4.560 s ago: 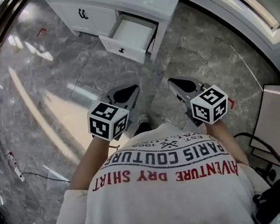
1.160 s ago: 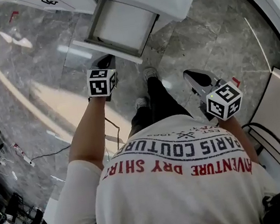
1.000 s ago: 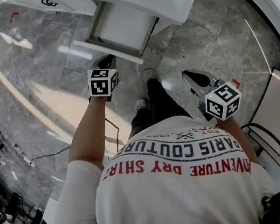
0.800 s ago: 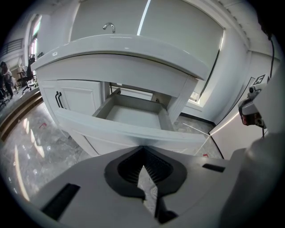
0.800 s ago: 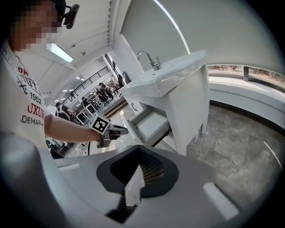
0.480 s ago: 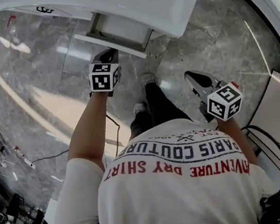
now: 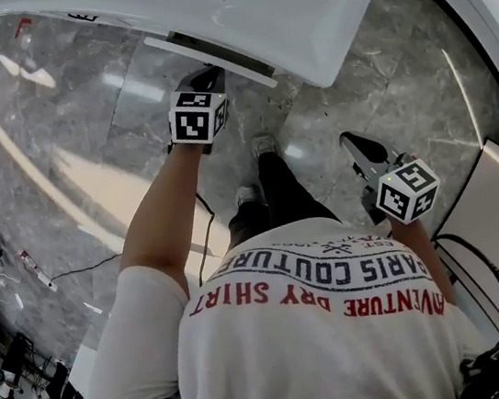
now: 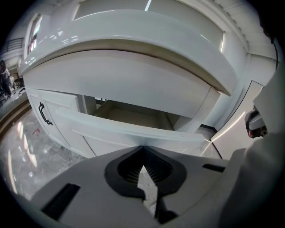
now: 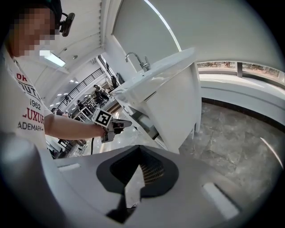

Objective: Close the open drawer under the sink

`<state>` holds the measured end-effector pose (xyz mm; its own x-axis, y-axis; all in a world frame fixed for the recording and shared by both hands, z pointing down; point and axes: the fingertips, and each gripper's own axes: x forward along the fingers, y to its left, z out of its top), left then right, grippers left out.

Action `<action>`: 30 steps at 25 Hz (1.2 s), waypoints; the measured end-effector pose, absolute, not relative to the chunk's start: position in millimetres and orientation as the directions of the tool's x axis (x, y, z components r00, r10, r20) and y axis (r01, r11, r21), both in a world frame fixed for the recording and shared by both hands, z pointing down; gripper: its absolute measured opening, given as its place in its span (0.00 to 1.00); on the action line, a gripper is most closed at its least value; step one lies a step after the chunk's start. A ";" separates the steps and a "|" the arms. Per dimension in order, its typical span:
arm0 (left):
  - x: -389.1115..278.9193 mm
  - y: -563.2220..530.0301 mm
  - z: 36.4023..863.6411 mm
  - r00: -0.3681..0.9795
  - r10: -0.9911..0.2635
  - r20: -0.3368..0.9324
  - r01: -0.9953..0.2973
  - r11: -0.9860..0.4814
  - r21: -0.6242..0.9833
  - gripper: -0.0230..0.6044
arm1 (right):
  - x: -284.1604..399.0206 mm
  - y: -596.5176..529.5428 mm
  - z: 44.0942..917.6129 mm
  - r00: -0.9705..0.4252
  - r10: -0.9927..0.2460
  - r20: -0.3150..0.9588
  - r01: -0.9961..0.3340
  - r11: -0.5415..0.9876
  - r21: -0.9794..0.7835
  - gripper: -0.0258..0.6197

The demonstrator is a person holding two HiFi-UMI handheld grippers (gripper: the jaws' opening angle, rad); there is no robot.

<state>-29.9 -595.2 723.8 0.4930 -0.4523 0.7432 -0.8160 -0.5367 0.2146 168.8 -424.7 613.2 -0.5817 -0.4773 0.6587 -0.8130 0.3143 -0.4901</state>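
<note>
The drawer (image 7: 209, 49) has slid most of the way in under the front edge of the sink cabinet (image 7: 296, 10), though a gap remains. The left gripper (image 7: 210, 77), jaws pressed together, is at the drawer front. The right gripper (image 7: 354, 143), also closed and empty, hangs aside. One more push likely finishes the job.

Drawer (image 7: 247, 71), previously pulled well out, now stands nearly in, with a narrow opening left. Left gripper (image 7: 209, 73) has advanced up to its front panel.
</note>
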 end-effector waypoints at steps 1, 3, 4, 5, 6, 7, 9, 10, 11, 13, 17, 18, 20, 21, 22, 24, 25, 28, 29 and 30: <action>-26.9 -599.0 723.9 0.497 -0.455 0.739 -0.815 -0.538 0.216 0.04 | 169.3 -425.1 614.0 -0.580 -0.476 0.661 -0.814 0.312 -0.489 0.04; -22.2 -606.4 723.2 0.504 -0.462 0.730 -0.813 -0.539 0.220 0.04 | 169.5 -425.7 615.1 -0.576 -0.474 0.666 -0.817 0.310 -0.486 0.04; -20.1 -610.2 722.5 0.507 -0.465 0.726 -0.812 -0.539 0.222 0.04 | 169.7 -425.9 615.6 -0.574 -0.475 0.667 -0.818 0.308 -0.485 0.04; -17.7 -613.9 721.9 0.510 -0.467 0.722 -0.812 -0.540 0.223 0.04 | 170.3 -425.8 616.0 -0.572 -0.476 0.668 -0.820 0.305 -0.485 0.04; -14.9 -617.8 721.4 0.512 -0.469 0.719 -0.811 -0.541 0.224 0.04 | 171.2 -425.5 616.5 -0.570 -0.476 0.670 -0.821 0.303 -0.484 0.04; -12.0 -622.1 721.3 0.514 -0.471 0.717 -0.810 -0.542 0.224 0.04 | 172.4 -425.5 617.0 -0.567 -0.475 0.672 -0.823 0.300 -0.482 0.04; -6.6 -632.1 721.9 0.517 -0.475 0.713 -0.808 -0.546 0.222 0.04 | 174.5 -427.9 618.2 -0.560 -0.474 0.679 -0.828 0.300 -0.474 0.04; -4.3 -637.0 722.4 0.517 -0.476 0.711 -0.807 -0.547 0.220 0.04 | 175.7 -430.2 618.4 -0.556 -0.475 0.682 -0.831 0.301 -0.468 0.04; -2.3 -641.0 722.7 0.517 -0.477 0.710 -0.807 -0.549 0.218 0.04 | 177.0 -432.6 618.3 -0.553 -0.477 0.683 -0.833 0.300 -0.464 0.04; 0.2 -645.2 722.2 0.516 -0.479 0.710 -0.805 -0.554 0.211 0.04 | 179.7 -436.0 617.2 -0.548 -0.483 0.683 -0.837 0.296 -0.461 0.04; 3.7 -643.2 721.8 0.520 -0.472 0.712 -0.800 -0.560 0.214 0.04 | 182.9 -435.4 617.2 -0.548 -0.482 0.684 -0.836 0.296 -0.462 0.04; 4.1 -643.5 722.1 0.523 -0.467 0.713 -0.798 -0.561 0.219 0.04 | 181.6 -435.6 617.7 -0.551 -0.480 0.682 -0.834 0.299 -0.463 0.04; 2.8 -643.5 722.3 0.532 -0.452 0.716 -0.794 -0.560 0.237 0.04 | 175.8 -436.8 617.4 -0.559 -0.479 0.678 -0.829 0.308 -0.466 0.04; 1.3 -642.0 720.9 0.539 -0.445 0.715 -0.792 -0.557 0.251 0.04 | 171.9 -437.5 616.0 -0.562 -0.480 0.673 -0.827 0.313 -0.467 0.04; -0.7 -638.7 717.6 0.549 -0.440 0.711 -0.790 -0.553 0.267 0.04 | 167.5 -438.3 613.2 -0.566 -0.485 0.667 -0.824 0.319 -0.468 0.04; -5.9 -625.3 705.8 0.572 -0.435 0.696 -0.781 -0.548 0.299 0.04 | 157.6 -440.3 603.2 -0.579 -0.500 0.644 -0.815 0.334 -0.474 0.04; -8.2 -614.8 697.3 0.588 -0.429 0.686 -0.772 -0.552 0.316 0.04 | 152.3 -440.7 596.8 -0.587 -0.509 0.630 -0.809 0.344 -0.477 0.04; -10.6 -570.5 659.4 0.664 -0.404 0.630 -0.718 -0.581 0.384 0.04 | 136.7 -435.0 574.8 -0.607 -0.533 0.589 -0.794 0.379 -0.475 0.04; -11.3 -552.8 643.6 0.689 -0.394 0.608 -0.696 -0.592 0.405 0.04 | 131.2 -430.9 566.2 -0.610 -0.542 0.577 -0.792 0.390 -0.470 0.04; -12.7 -534.6 626.5 0.712 -0.386 0.587 -0.675 -0.607 0.419 0.04 | 124.6 -426.1 556.7 -0.613 -0.552 0.566 -0.790 0.400 -0.465 0.04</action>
